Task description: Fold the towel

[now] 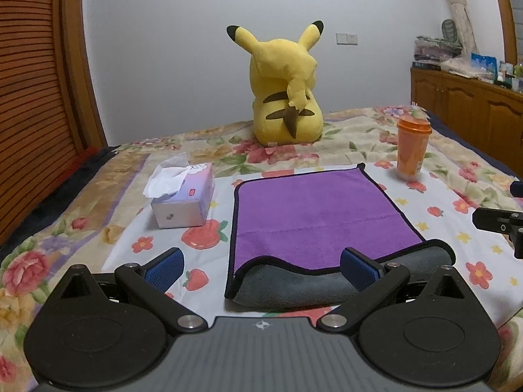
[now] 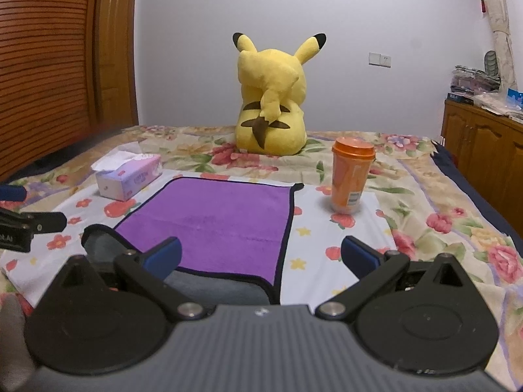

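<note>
Left tongs (image 1: 261, 269), wrist view: both blue-padded fingers (image 1: 165, 269) stood spread wide and gripped nothing, poised at the near edge of the towel (image 1: 313, 209). Right tongs (image 2: 261, 258): likewise spread and empty, the left finger before the towel's near edge, the right finger over the bare bedsheet (image 2: 327, 241). The purple towel, bound in black, lay flat on the strawberry-print sheet; its near edge was curled up and over, exposing a grey underside (image 1: 294, 285). A tissue box (image 1: 183, 199) sat just left of the towel, an orange lidded cup (image 1: 412, 147) upright beyond its far right corner, apart from it. A yellow plush toy (image 1: 284, 91) sat farther back on the floral bedcover (image 1: 359, 137), its back to the cameras.
</note>
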Available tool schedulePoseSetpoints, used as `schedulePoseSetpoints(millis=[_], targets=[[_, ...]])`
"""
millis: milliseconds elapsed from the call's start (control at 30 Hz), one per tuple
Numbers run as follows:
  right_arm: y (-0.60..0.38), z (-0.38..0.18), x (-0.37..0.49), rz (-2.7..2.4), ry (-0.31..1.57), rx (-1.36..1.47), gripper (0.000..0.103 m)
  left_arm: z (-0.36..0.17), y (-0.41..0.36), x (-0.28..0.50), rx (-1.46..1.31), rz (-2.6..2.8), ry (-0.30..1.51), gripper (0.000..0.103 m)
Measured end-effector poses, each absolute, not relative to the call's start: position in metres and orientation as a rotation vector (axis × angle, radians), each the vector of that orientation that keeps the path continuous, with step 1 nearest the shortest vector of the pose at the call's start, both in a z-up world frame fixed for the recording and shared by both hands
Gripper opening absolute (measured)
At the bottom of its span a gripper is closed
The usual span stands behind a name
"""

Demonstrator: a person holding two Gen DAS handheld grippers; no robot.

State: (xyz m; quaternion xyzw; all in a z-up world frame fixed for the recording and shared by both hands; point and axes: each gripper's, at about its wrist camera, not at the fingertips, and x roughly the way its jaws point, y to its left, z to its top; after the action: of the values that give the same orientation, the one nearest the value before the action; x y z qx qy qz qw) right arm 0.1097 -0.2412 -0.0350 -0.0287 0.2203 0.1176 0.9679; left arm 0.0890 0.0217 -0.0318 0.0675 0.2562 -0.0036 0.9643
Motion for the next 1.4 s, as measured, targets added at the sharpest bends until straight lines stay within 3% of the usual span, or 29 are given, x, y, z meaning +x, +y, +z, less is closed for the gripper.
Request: schedulePoseSetpoints(millis=[667, 1167, 1400], targets=[[-0.235, -0.059, 0.151, 0.305, 0.569, -0.087, 0.103, -0.055, 0.048, 0.141, 0.135, -0.024, 0.615, 0.103], [-0.222, -0.081, 0.176, 0.361, 0.673, -0.128, 0.103, -0.077, 0.064, 0.178, 0.096, -0.053, 0.712, 0.091], [-0.220, -0.090, 0.184, 0.369, 0.728, -0.131, 0.103, -0.092, 0.066, 0.191, 0.088, -0.099, 0.790, 0.080]])
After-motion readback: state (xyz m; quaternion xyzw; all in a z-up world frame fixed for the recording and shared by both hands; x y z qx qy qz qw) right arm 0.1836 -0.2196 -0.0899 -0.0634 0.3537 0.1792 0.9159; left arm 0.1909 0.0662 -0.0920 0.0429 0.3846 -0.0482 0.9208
